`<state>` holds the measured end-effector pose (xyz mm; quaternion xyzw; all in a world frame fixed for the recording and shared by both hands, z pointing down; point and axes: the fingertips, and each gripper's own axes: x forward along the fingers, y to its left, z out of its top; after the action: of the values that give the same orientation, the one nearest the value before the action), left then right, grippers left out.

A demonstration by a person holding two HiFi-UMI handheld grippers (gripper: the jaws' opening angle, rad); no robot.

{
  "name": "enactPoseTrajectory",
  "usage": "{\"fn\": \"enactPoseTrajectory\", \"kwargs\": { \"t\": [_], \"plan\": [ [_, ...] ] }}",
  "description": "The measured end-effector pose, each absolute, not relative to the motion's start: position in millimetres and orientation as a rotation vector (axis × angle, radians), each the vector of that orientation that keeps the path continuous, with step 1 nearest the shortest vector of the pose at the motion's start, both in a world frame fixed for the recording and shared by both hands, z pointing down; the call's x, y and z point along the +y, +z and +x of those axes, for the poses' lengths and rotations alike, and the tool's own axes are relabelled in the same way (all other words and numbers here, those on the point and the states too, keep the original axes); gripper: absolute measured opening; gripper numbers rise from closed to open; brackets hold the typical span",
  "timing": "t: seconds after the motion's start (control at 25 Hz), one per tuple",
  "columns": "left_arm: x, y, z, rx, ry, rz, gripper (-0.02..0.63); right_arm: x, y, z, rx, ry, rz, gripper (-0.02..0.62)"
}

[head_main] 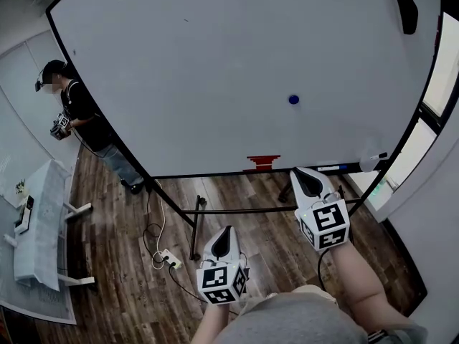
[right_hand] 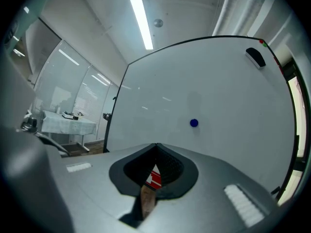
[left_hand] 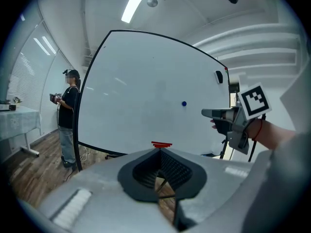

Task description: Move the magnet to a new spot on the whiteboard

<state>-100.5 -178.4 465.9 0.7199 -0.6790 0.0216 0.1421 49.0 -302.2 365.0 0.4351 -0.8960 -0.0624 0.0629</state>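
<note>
A small round blue magnet (head_main: 293, 99) sticks to the large whiteboard (head_main: 215, 63), right of its middle; it also shows as the magnet (left_hand: 184, 103) and the magnet (right_hand: 194, 123) in the two gripper views. Both grippers are held well back from the board, over the floor. My left gripper (head_main: 229, 229) is low and shut, with nothing in it. My right gripper (head_main: 297, 170) is higher, its tip below the board's lower edge, shut and empty. From the left gripper (left_hand: 159, 149), the right gripper (left_hand: 214, 113) shows at the side. The right gripper (right_hand: 156, 144) points at the board below the magnet.
A black eraser (head_main: 407, 14) sits at the board's top right. A red object (head_main: 262, 163) and markers (head_main: 337, 168) lie on the board's tray. A person (head_main: 75, 113) stands at the left beside the board. A white table (head_main: 43, 221) and a power strip (head_main: 170, 259) are at lower left.
</note>
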Motion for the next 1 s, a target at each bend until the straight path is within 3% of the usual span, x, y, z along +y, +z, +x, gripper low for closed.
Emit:
{"fn": "enactPoseTrajectory", "kwargs": {
  "t": [0.72, 1.0],
  "plan": [
    [-230, 474, -154, -2.003, 0.016, 2.0, 0.005, -429, 323, 52, -2.505, -0.307, 1.606, 0.005],
    [-278, 470, -167, -1.95, 0.044, 2.052, 0.005, -468, 309, 55, -2.467, -0.312, 1.698, 0.101]
  ]
}}
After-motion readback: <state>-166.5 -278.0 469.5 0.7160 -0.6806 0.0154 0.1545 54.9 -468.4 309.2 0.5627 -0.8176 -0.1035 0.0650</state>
